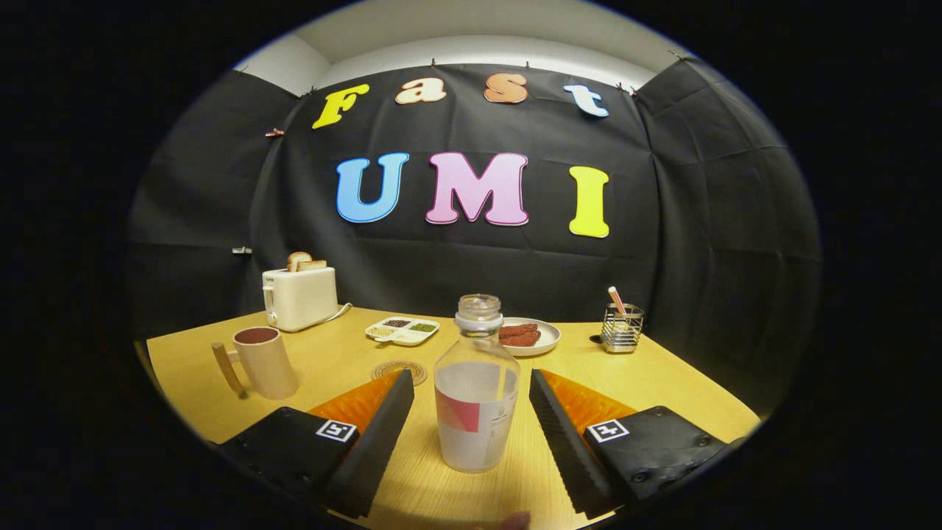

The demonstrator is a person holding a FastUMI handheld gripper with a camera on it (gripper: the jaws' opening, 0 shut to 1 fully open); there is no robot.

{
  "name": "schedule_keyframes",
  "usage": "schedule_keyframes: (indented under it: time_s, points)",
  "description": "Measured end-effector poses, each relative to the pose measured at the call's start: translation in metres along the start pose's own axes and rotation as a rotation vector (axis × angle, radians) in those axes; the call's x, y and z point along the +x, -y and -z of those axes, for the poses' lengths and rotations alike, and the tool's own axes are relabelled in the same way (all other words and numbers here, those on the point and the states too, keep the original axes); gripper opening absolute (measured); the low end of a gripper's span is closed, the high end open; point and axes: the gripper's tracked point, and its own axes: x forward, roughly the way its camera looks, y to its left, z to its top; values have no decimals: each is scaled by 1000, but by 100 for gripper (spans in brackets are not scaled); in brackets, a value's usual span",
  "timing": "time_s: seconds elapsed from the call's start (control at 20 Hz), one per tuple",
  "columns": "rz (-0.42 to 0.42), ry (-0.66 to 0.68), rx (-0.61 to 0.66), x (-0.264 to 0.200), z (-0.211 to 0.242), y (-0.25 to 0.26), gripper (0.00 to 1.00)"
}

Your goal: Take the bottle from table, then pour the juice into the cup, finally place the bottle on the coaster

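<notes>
A clear uncapped bottle (475, 386) with a pale liquid and a red-and-white label stands upright on the wooden table (684, 383). It sits between the fingers of my gripper (471, 386), which is open, with a gap on each side of the bottle. A beige cup (263, 362) with a wooden handle stands to the left, beyond the left finger. A round woven coaster (401, 369) lies flat just past the left fingertip, between the cup and the bottle.
At the back left stands a white toaster (300, 296) with bread in it. A divided tray (402, 330), a plate with sausages (528, 336) and a wire holder (622, 327) line the far side of the table.
</notes>
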Motion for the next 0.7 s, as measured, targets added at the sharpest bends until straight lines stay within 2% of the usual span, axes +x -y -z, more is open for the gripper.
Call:
schedule_keyframes:
  time_s: [0.6, 0.7]
  points:
    - [77, -27, 58, 28, 35, 10, 97]
    - [88, -20, 66, 31, 36, 12, 90]
